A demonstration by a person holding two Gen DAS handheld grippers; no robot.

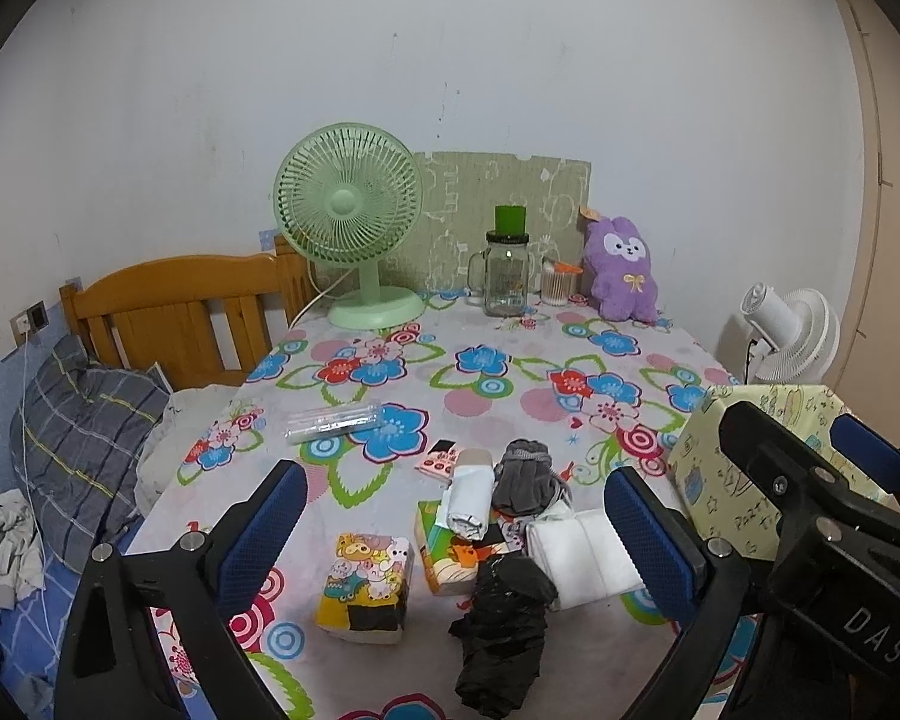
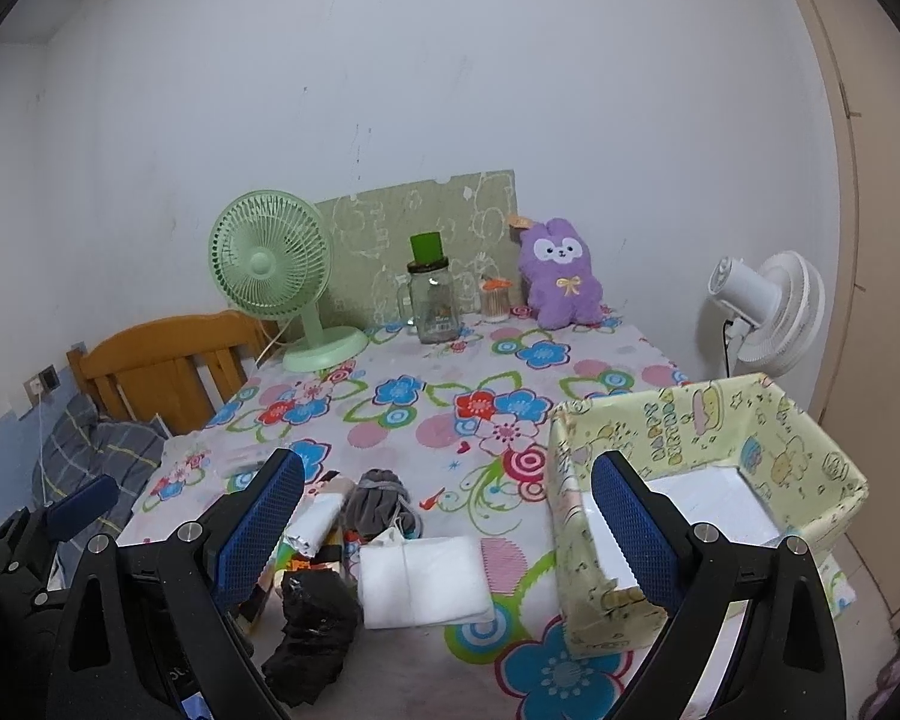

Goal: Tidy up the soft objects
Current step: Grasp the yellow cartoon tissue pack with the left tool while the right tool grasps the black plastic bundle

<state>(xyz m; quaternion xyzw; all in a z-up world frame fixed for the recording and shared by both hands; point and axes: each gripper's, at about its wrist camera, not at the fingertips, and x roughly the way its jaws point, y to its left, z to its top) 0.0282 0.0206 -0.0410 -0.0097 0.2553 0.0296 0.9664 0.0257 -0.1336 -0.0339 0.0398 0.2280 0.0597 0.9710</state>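
Observation:
A pile of soft things lies at the table's near edge: a cartoon tissue pack (image 1: pixel 366 587), an orange-green pack (image 1: pixel 450 552), a rolled white cloth (image 1: pixel 469 498), a grey sock bundle (image 1: pixel 525 477) (image 2: pixel 384 501), a white folded pad (image 1: pixel 582 555) (image 2: pixel 420 582) and a crumpled black bag (image 1: pixel 501 630) (image 2: pixel 315 636). A yellow-green patterned box (image 2: pixel 708 498) (image 1: pixel 750 468) stands open at the right, holding nothing. My left gripper (image 1: pixel 456 534) is open above the pile. My right gripper (image 2: pixel 447 534) is open above the white pad, beside the box.
On the flowered tablecloth (image 1: pixel 510 372) stand a green fan (image 1: pixel 354 222), a glass jar (image 1: pixel 505 276), a cotton-swab tub (image 1: pixel 555 285) and a purple plush (image 1: pixel 621 270) at the back. A clear plastic case (image 1: pixel 333 420) lies at left. A bed (image 1: pixel 90 420) is left, a white fan (image 2: pixel 768 312) right.

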